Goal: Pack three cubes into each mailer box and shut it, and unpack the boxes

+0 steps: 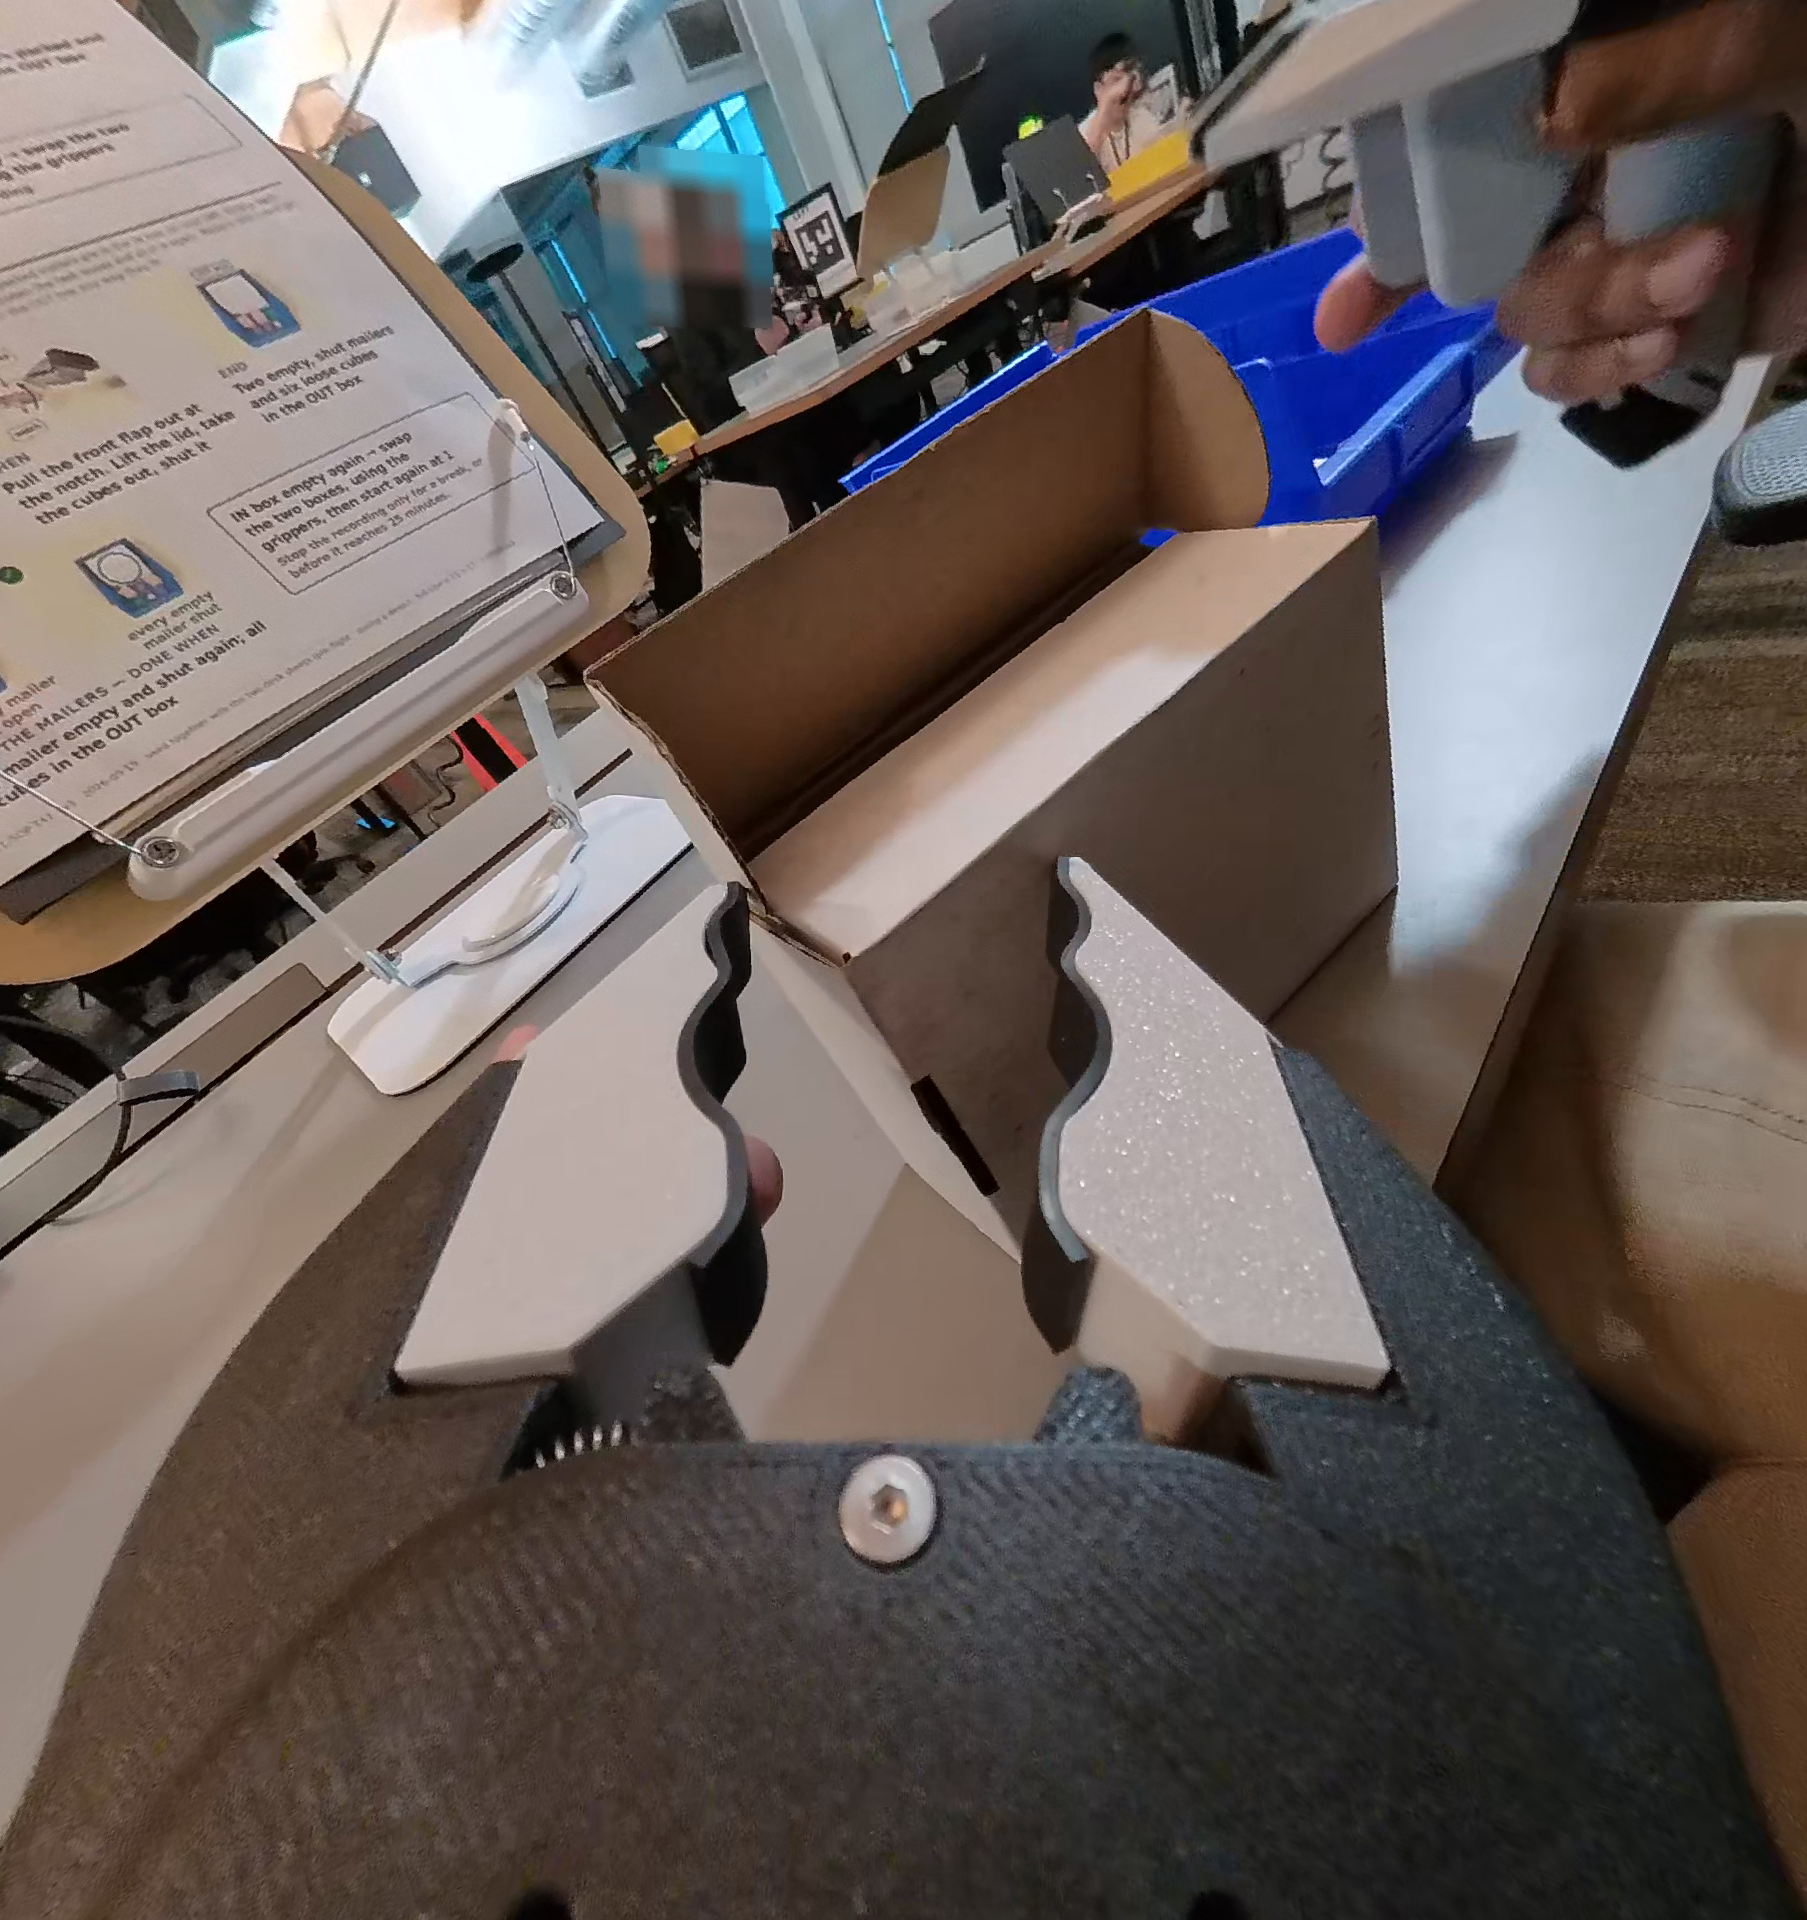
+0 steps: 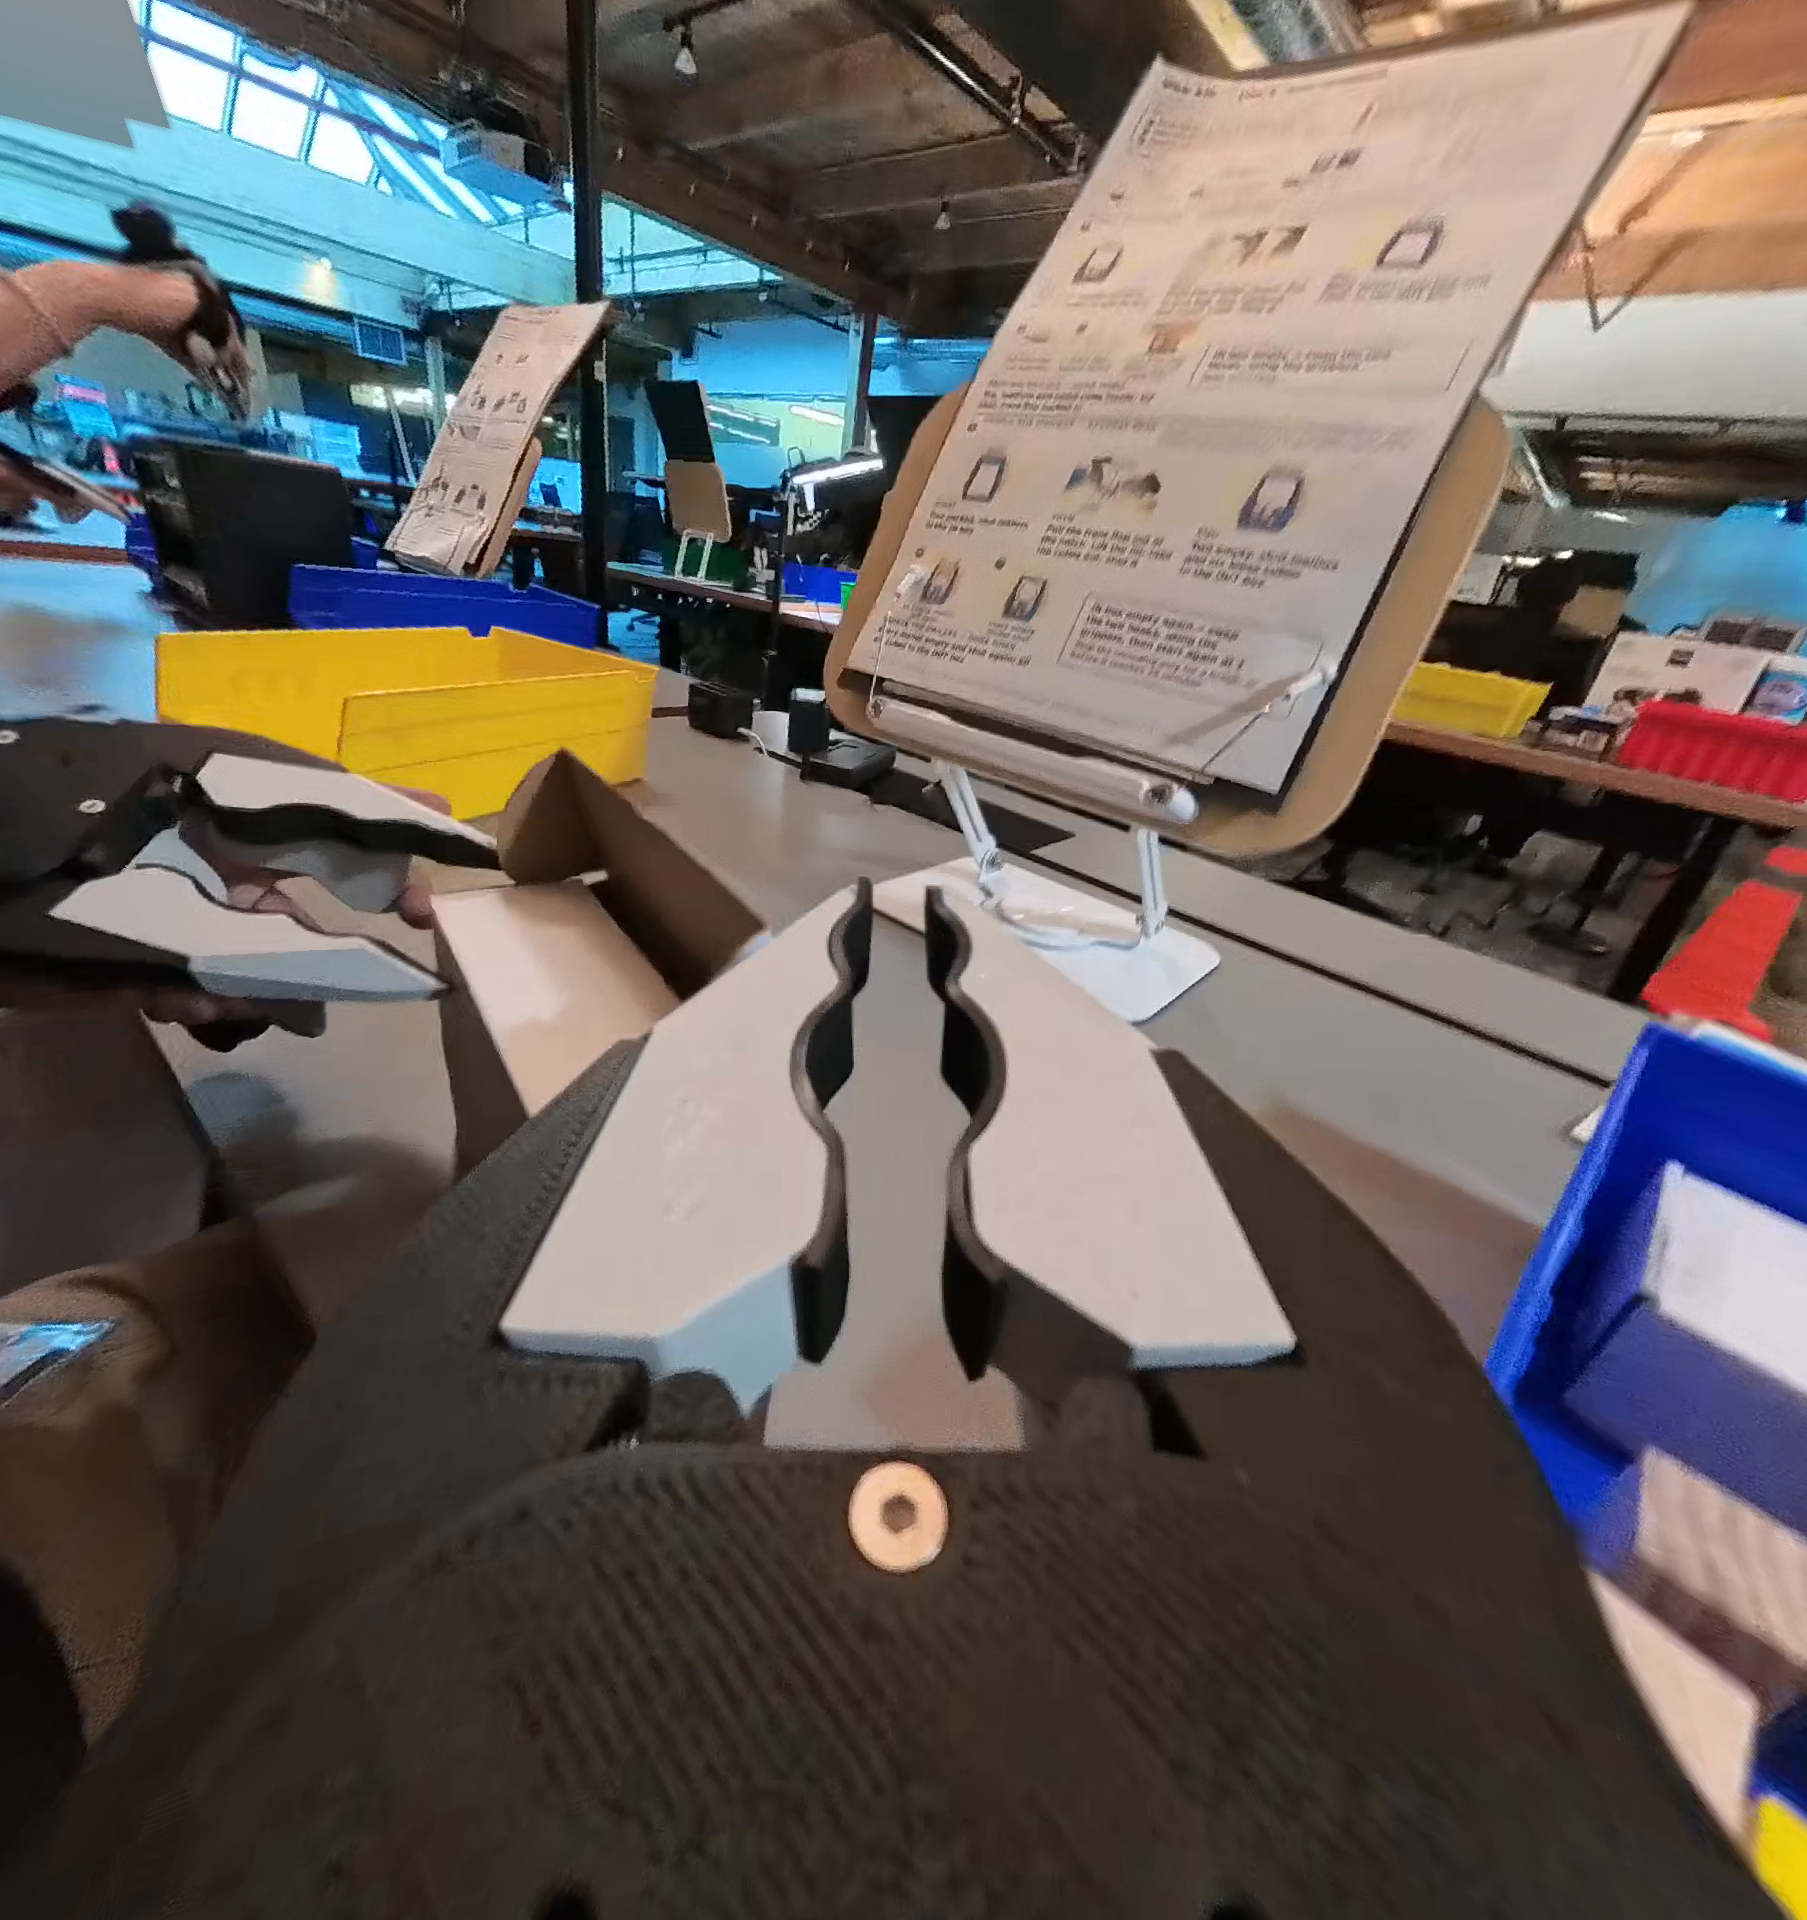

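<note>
An open cardboard mailer box (image 1: 982,748) fills the centre of the left wrist view, its lid raised, just beyond the left gripper (image 1: 904,894), whose jaws stand apart around the near corner. The right gripper (image 2: 894,894), jaws nearly together and empty, hovers beside the box at frame centre. Steadying that corner seems wise while handling the lid.

Two low, close wrist views over one table (image 1: 1501,665), both sharing the open mailer box (image 1: 1034,748).

Narrow-gapped right hand-held gripper (image 2: 897,904) above table (image 2: 1346,1039)
</note>
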Available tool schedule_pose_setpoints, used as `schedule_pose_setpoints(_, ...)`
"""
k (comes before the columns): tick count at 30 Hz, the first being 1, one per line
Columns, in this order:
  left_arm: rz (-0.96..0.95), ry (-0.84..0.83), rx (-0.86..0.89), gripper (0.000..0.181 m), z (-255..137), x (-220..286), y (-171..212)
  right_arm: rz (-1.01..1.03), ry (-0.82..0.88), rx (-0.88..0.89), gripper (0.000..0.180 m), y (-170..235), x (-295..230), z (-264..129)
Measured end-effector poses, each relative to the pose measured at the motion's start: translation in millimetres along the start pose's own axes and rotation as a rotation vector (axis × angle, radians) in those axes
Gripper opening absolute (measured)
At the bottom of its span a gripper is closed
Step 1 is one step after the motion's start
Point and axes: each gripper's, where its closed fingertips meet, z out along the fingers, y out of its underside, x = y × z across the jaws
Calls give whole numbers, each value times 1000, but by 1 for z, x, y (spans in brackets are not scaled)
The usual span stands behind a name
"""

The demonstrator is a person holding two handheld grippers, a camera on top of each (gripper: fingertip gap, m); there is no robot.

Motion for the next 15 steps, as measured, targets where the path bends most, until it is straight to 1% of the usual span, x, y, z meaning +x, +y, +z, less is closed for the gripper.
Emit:
schedule_pose_setpoints(3, 0, 1, 1, 56, 0, 0, 0, -77, -68, -49, 13, -15, -8, 18)
schedule_pose_setpoints(5, 6, 0, 1, 56, 0, 1, 0, -86, -152, -162, 25, -12, -20, 37)
schedule_pose_setpoints(6, 9, -1, 0, 56, 0, 1, 0, -42, -191, -217, 33, -9, -25, 46)
schedule_pose_setpoints(8, 13, -3, 1, 55, -1, 1, 0, 108, -280, -282, 33, -6, -35, 55)
schedule_pose_setpoints(10, 15, -4, 1, 54, -1, 1, 0, 227, -328, -304, 29, -6, -37, 63)
schedule_pose_setpoints(12, 10, -4, 4, 54, -1, 1, 0, 253, -305, -318, 24, -4, -30, 70)
schedule_pose_setpoints(15, 9, -2, 5, 54, -1, 1, 0, 230, -289, -411, 25, 13, -26, 71)
